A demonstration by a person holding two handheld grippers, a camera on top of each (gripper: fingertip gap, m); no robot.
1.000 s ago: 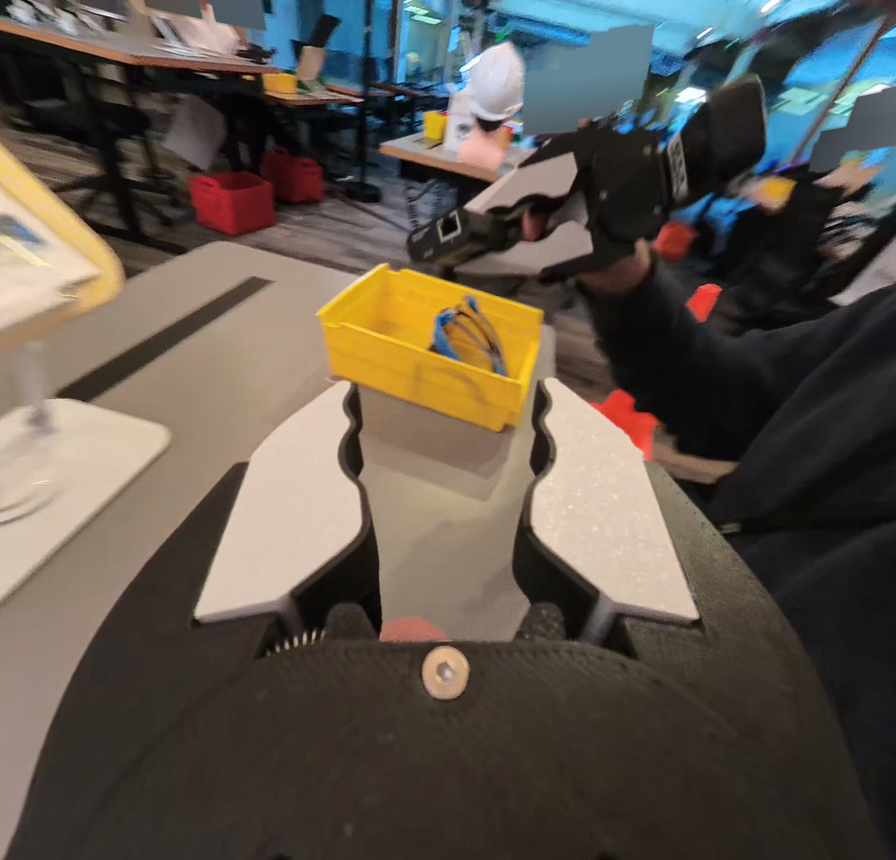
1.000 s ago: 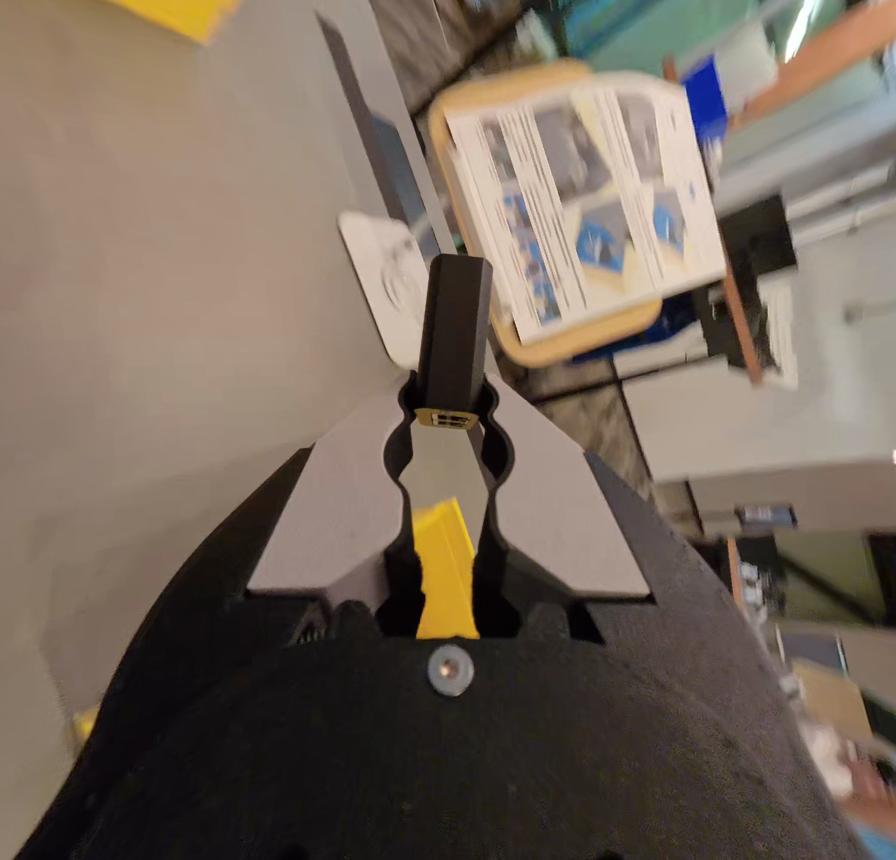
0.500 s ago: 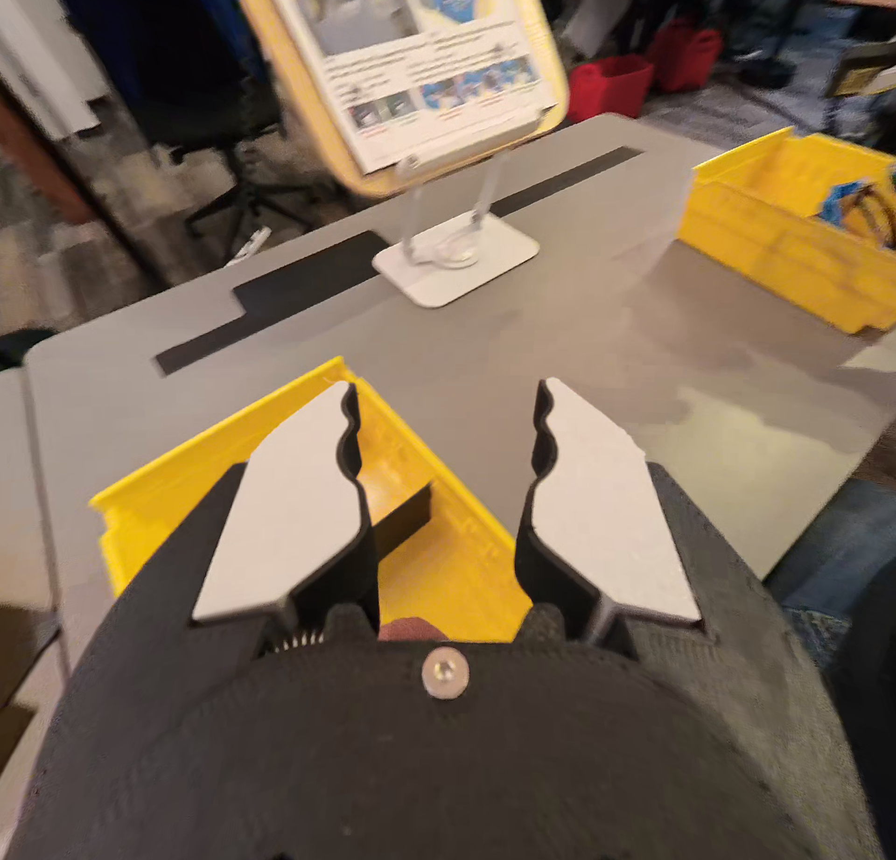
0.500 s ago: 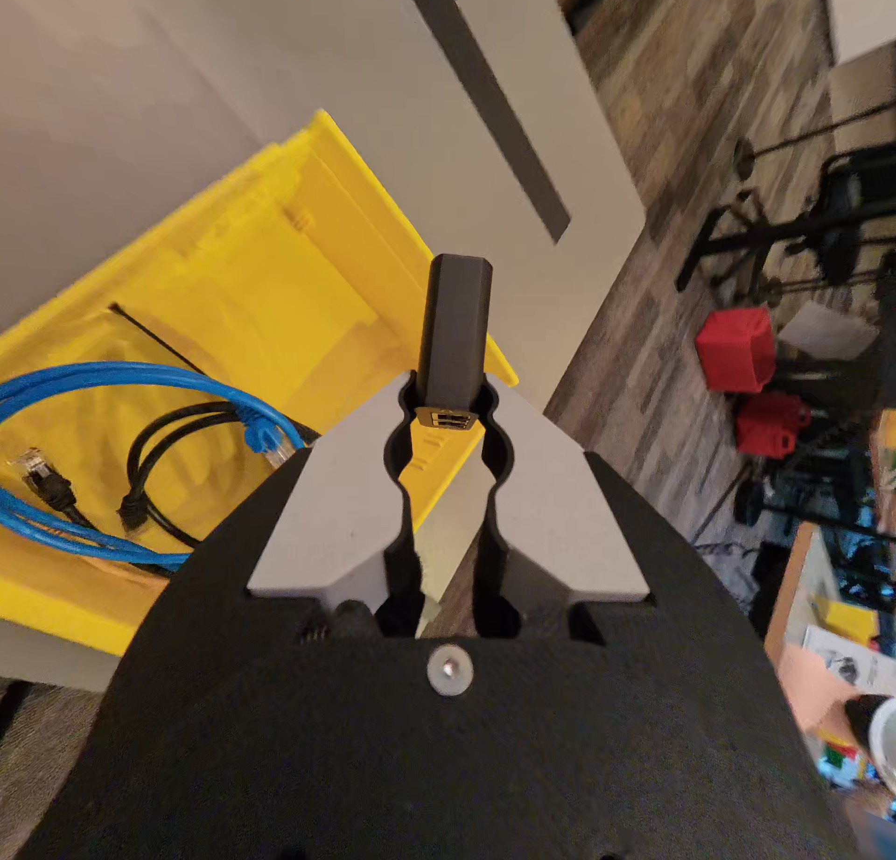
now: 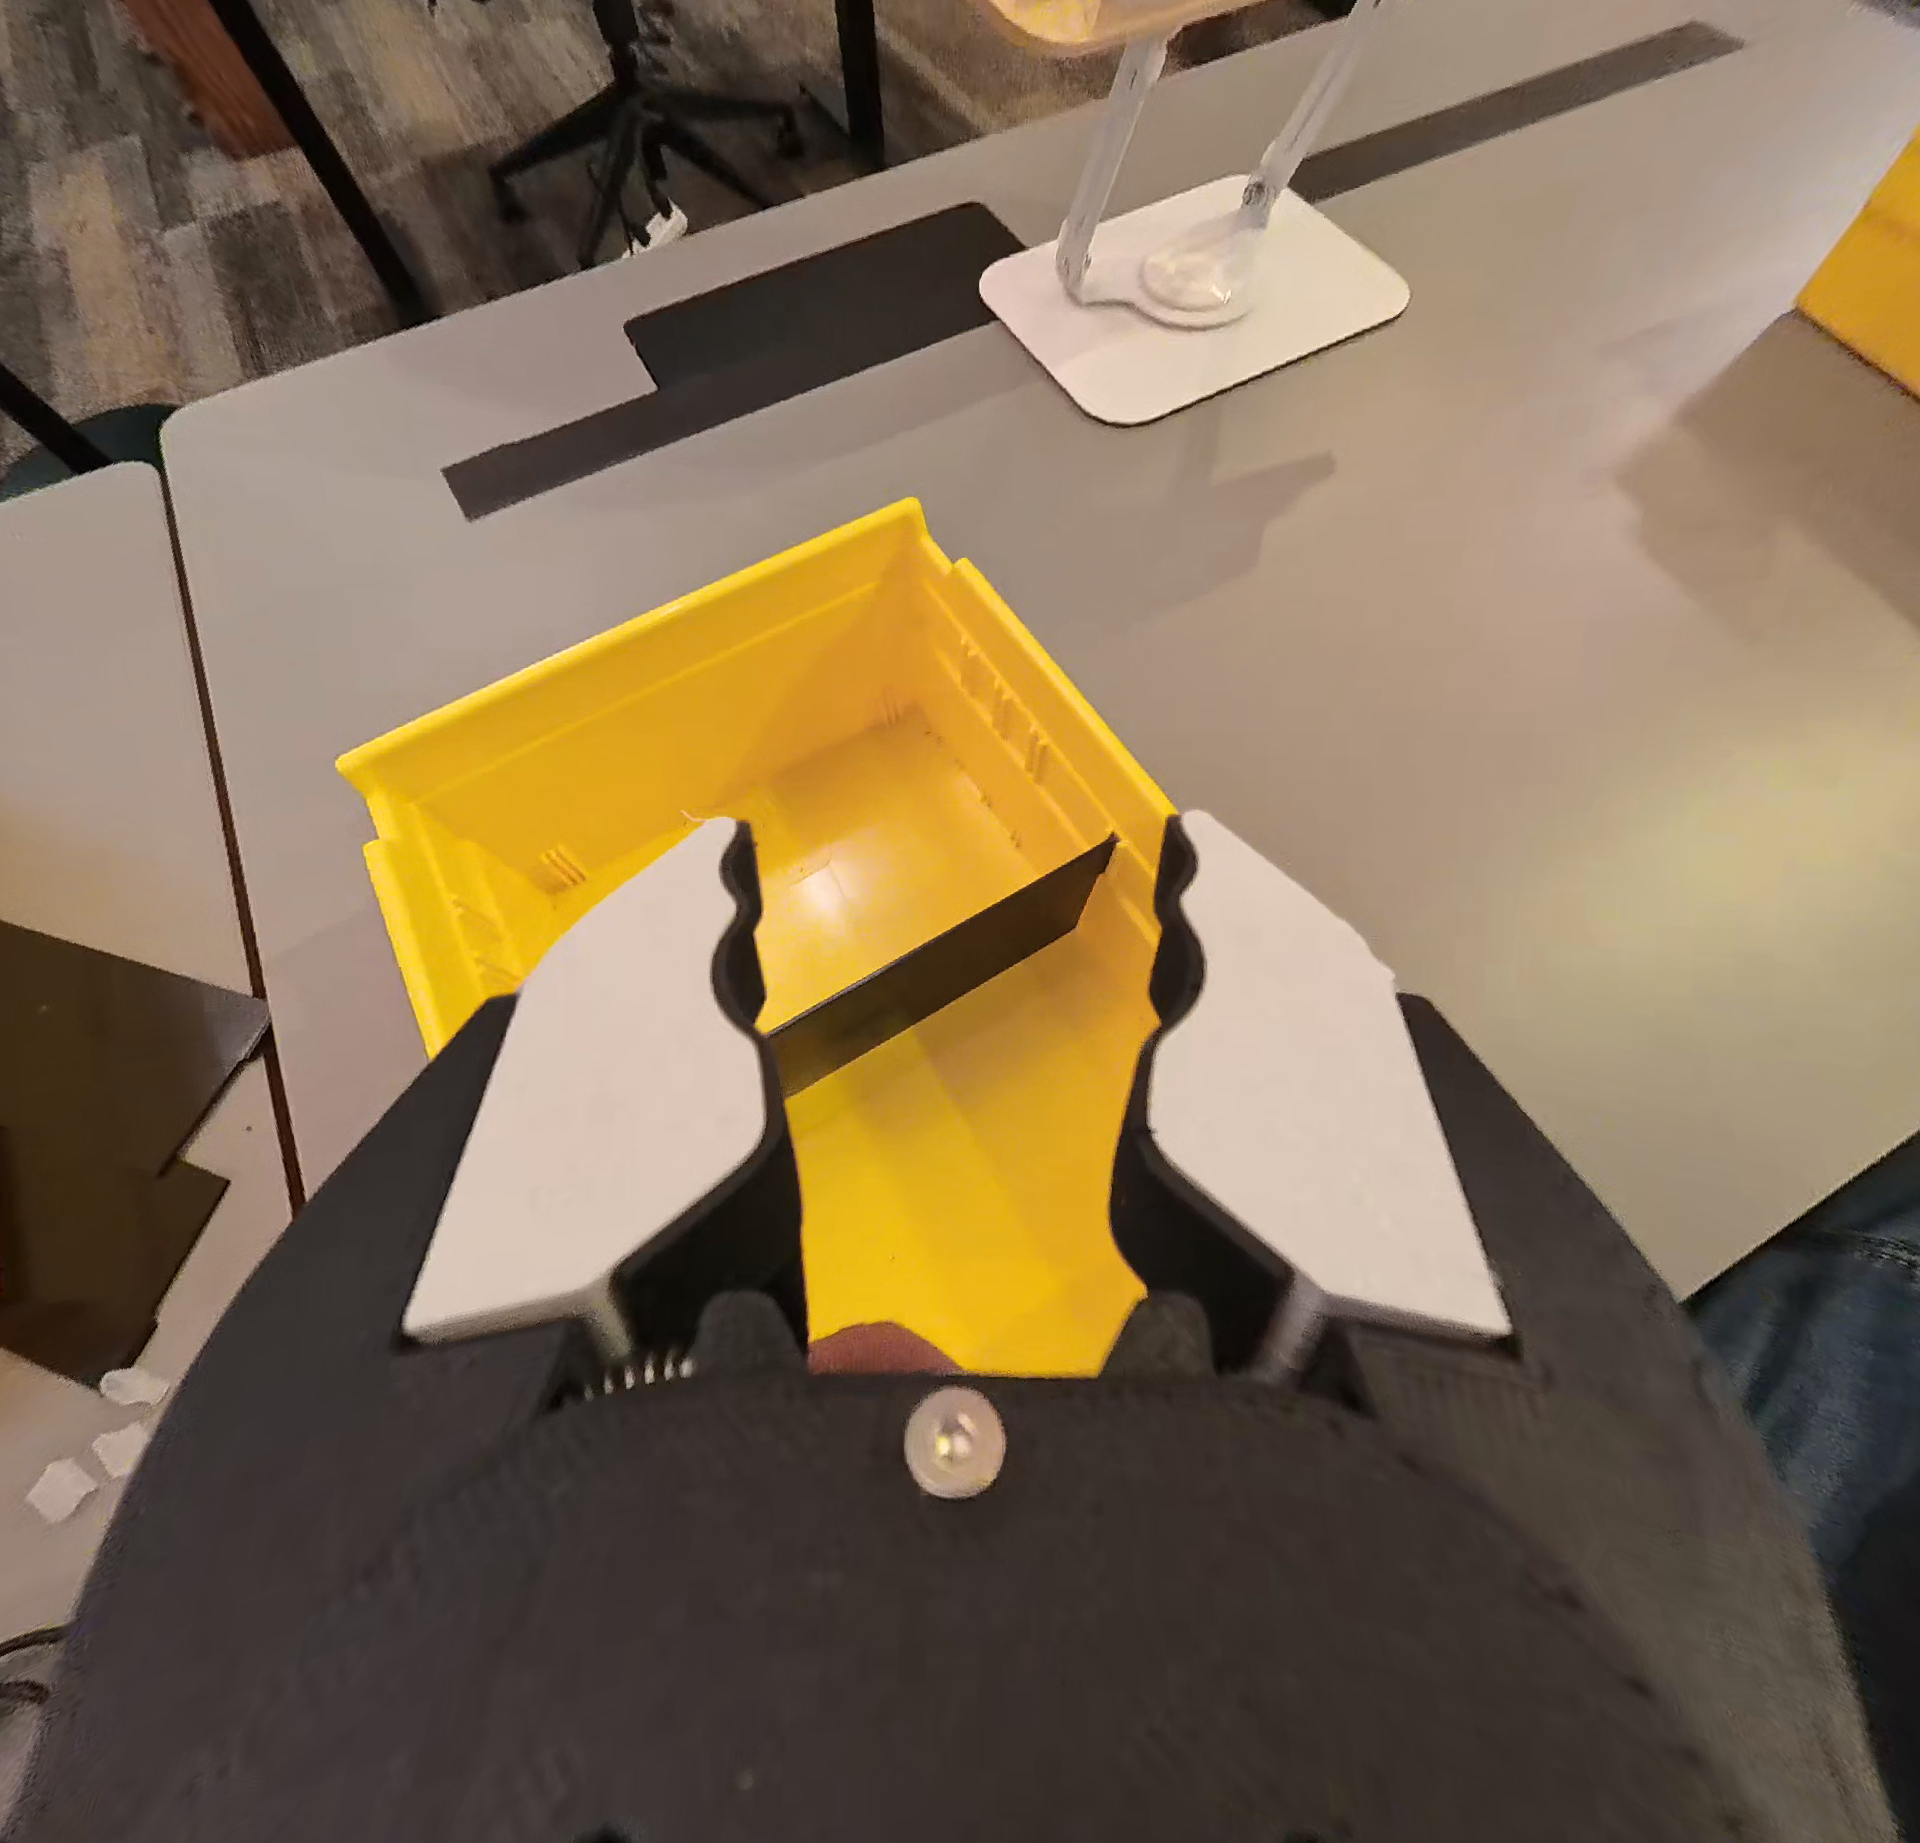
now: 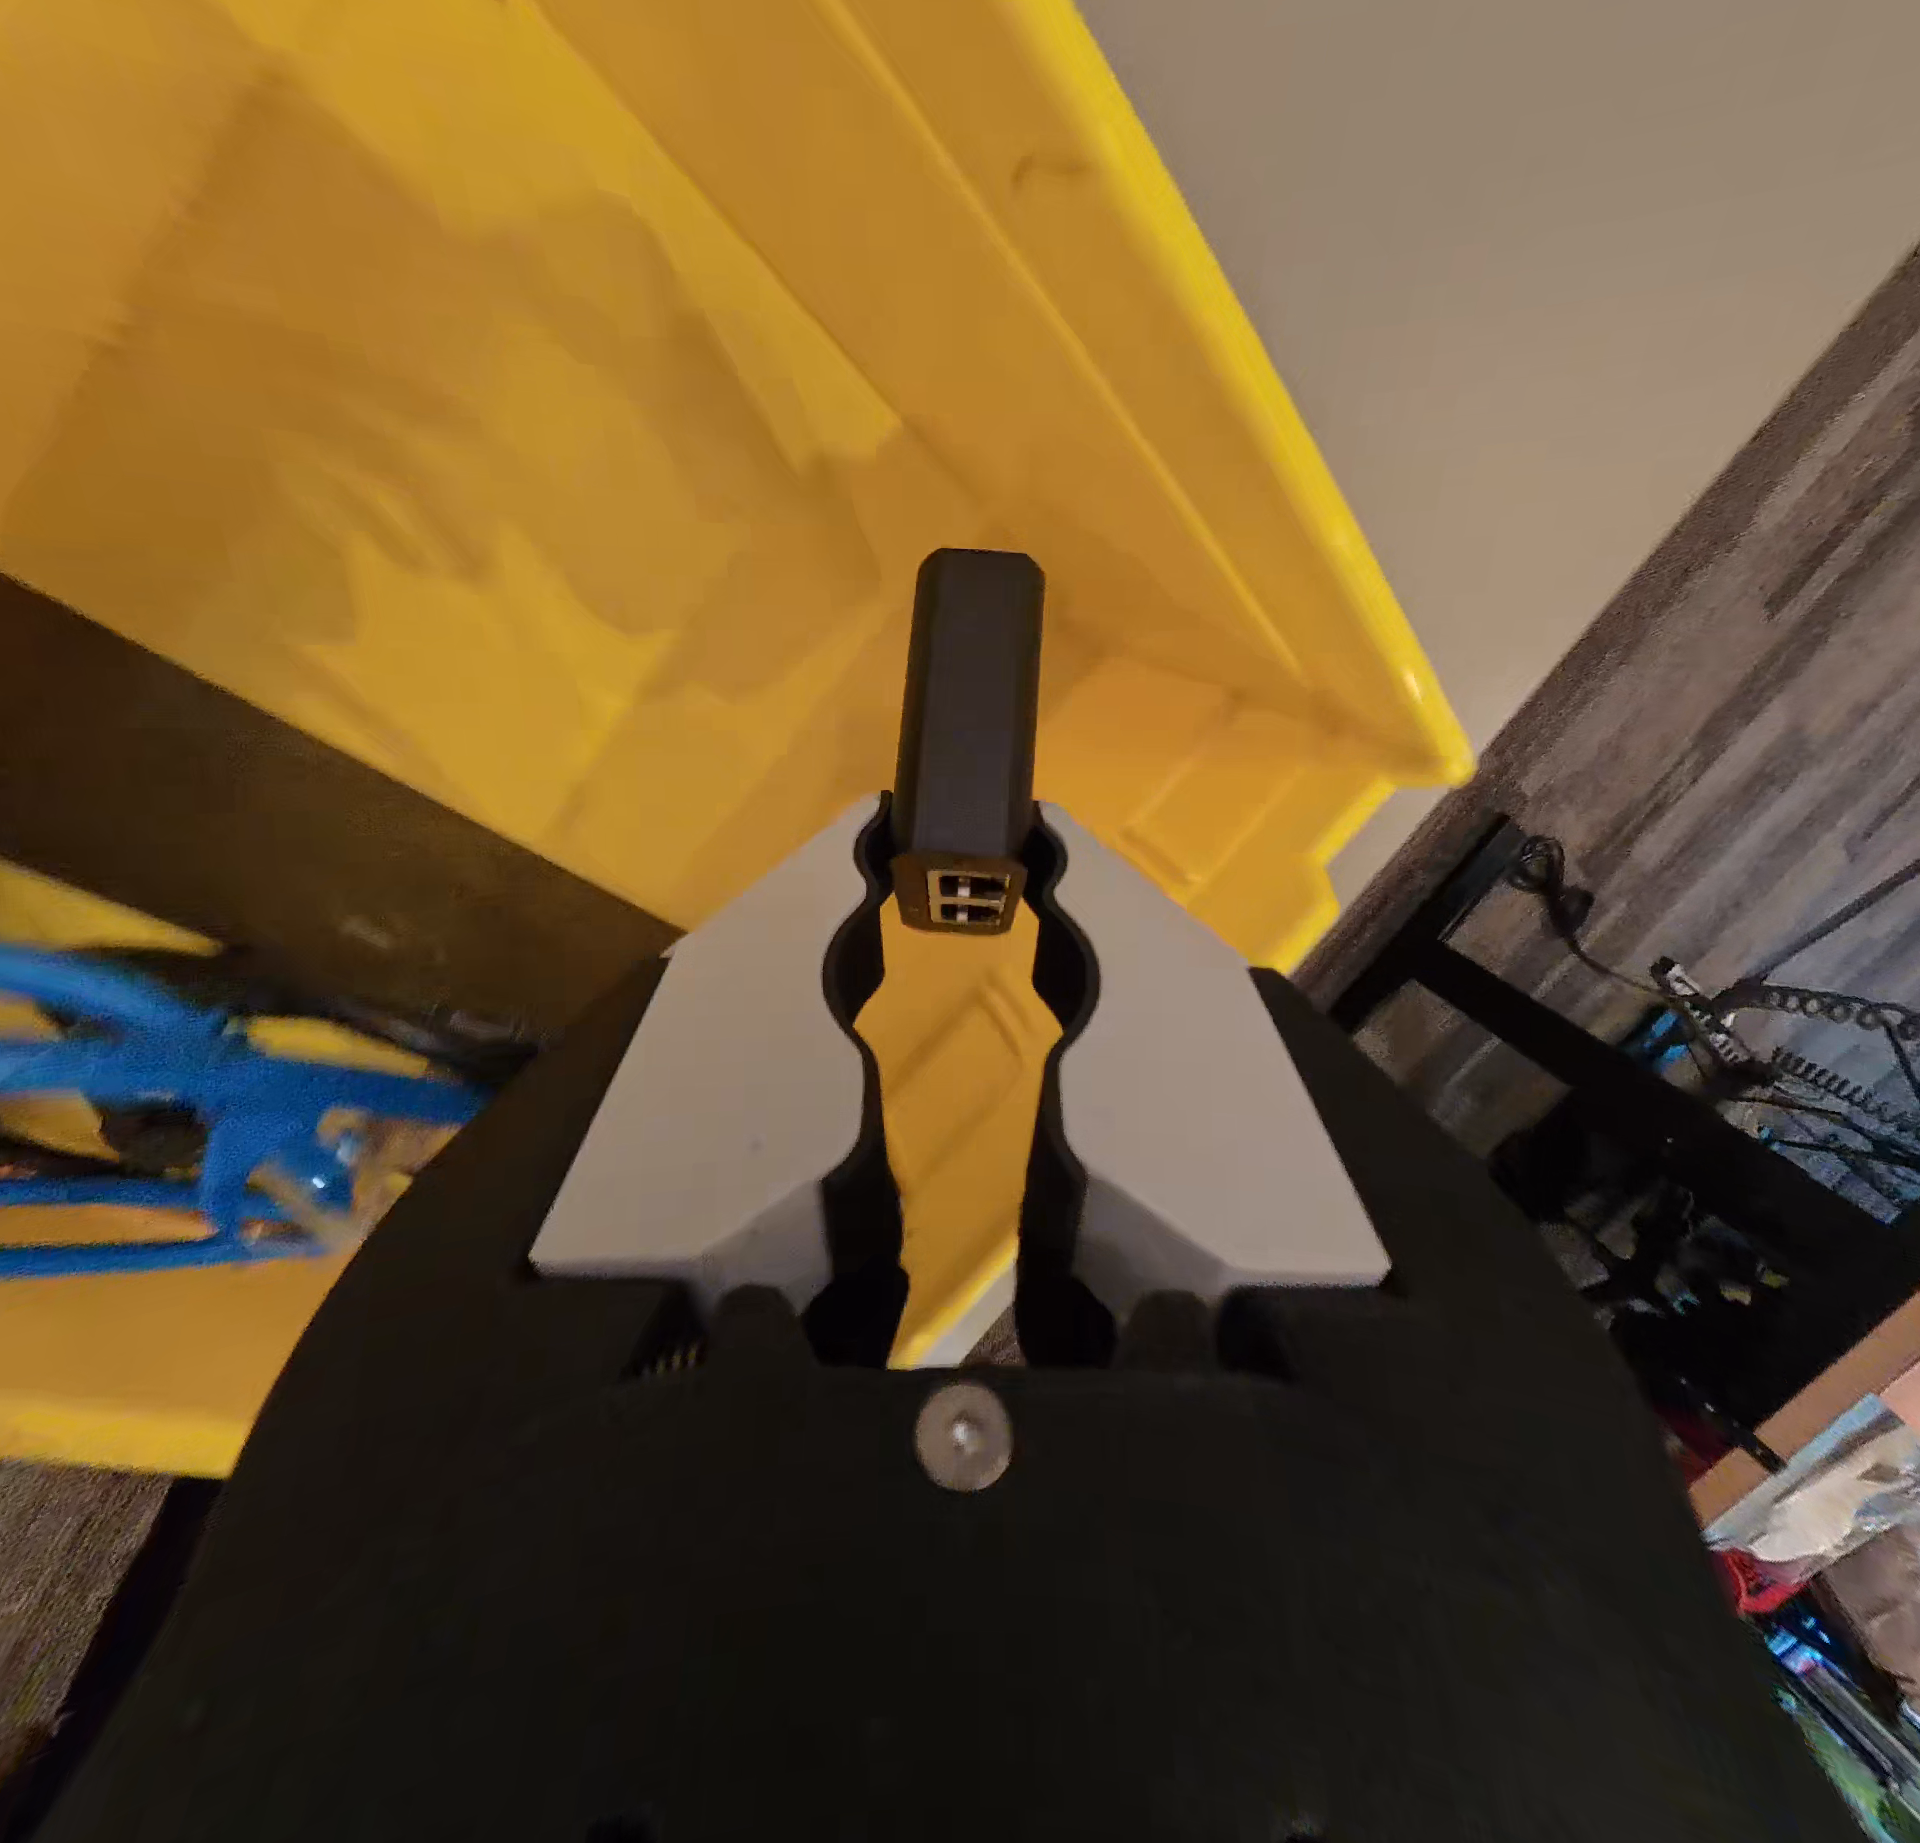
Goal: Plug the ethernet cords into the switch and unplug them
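Your left gripper point(image 5: 956, 900) hangs over a yellow bin point(image 5: 623, 692), jaws spread wide with nothing between them. That bin sits close to the left edge of the grey table point(image 5: 1455, 713), and a black divider point(image 5: 935, 962) crosses its floor; the compartment beyond the divider shows bare yellow plastic. Towards the table's far edge stands the white base of a stand point(image 5: 1195, 318), its two struts rising to a rounded board that runs out of the top of the view. A dark strip point(image 5: 727, 380) runs along that far edge.

On your right, the right gripper point(image 6: 961, 858) has its jaws pinched onto the switch point(image 6: 971, 713), a small black block gripped at its near end so that its ports face the camera and the body points away past the fingertips. You hold it above a second yellow bin point(image 6: 520, 391), whose wall reaches the table's corner, with wood-look floor beyond. Blue ethernet cords point(image 6: 208, 1097) lie in that bin at the lower left of the view, blurred, beside something dark that is too smeared to name.
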